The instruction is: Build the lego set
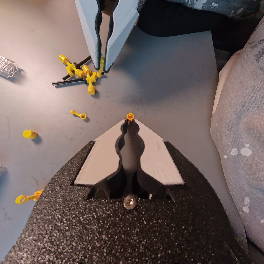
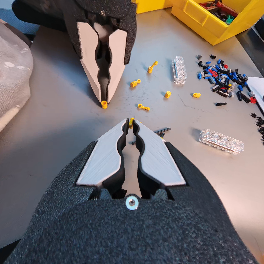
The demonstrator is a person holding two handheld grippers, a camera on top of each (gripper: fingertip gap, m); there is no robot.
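Left hand-held gripper, fingers clamped on a small yellow cylinder just above the grey table; right hand-held gripper, fingers pinched on a yellow rod of the yellow-and-black assembly; loose yellow pistons, clear blocks and yellow bin nearby.
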